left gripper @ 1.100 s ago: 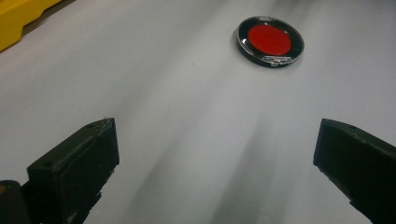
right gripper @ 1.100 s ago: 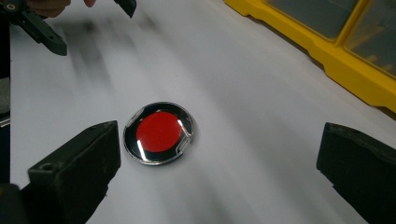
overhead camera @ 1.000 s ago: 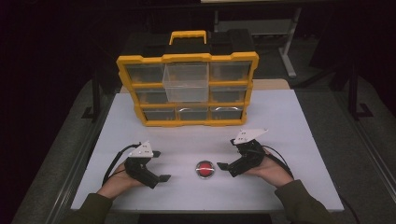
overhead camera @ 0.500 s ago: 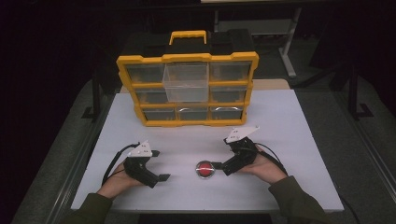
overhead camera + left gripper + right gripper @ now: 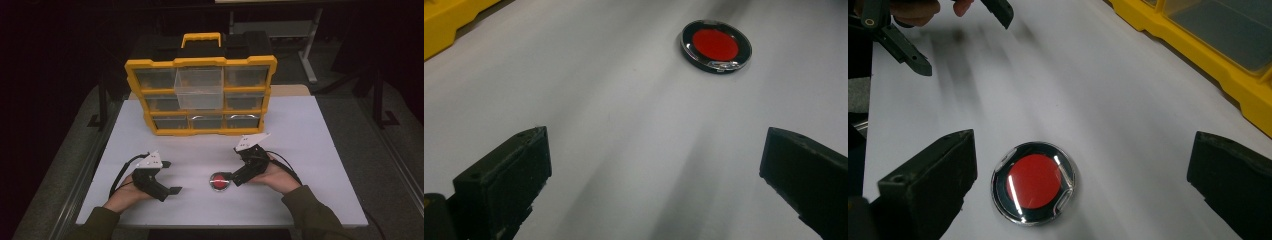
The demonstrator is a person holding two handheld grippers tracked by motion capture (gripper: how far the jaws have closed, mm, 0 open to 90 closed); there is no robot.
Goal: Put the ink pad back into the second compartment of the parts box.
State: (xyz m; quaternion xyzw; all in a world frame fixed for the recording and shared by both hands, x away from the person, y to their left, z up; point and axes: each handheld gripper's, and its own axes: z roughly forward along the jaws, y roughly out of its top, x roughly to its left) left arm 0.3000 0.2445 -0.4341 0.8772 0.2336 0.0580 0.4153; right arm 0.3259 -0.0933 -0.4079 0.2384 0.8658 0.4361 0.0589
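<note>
High view: right gripper (image 5: 233,178) moved in beside red disc (image 5: 219,181), both grippers' jaws wide.

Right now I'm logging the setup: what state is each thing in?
Left claw: open, holding nothing, resting on the table.
Right claw: open, jaws either side of the disc, not closed on it.
Red disc: flat on the table, ungripped.
Yellow organizer: upright; one clear middle drawer pulled forward.
</note>
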